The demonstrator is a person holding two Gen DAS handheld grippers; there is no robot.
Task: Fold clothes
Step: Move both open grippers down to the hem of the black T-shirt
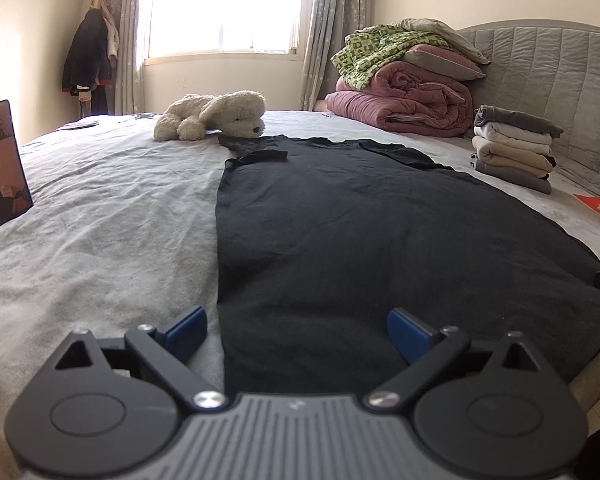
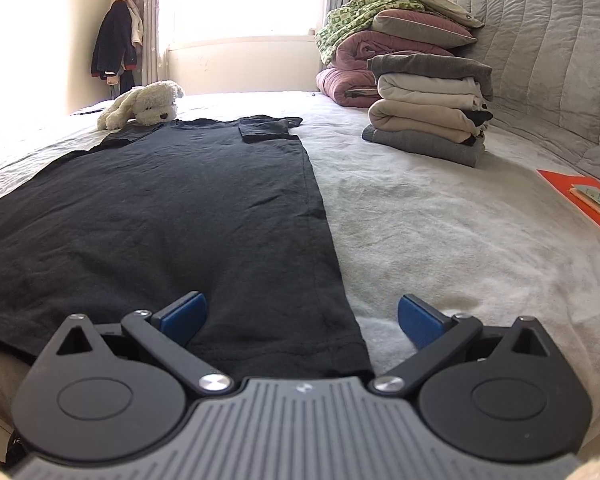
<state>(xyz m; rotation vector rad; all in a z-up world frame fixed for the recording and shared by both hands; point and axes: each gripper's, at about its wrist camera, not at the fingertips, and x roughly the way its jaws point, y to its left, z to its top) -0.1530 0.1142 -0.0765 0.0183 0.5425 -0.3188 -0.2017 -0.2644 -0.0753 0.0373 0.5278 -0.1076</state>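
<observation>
The black cotton T-shirt (image 1: 340,220) lay lengthwise ahead, hem corners between released left gripper (image 1: 296,332) and right gripper (image 2: 300,320) fingers.

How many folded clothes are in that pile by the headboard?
5 visible in the pile: a dark grey one on top, two cream ones beneath, something black tucked between, and a grey one at the bottom. More may be hidden.
</observation>
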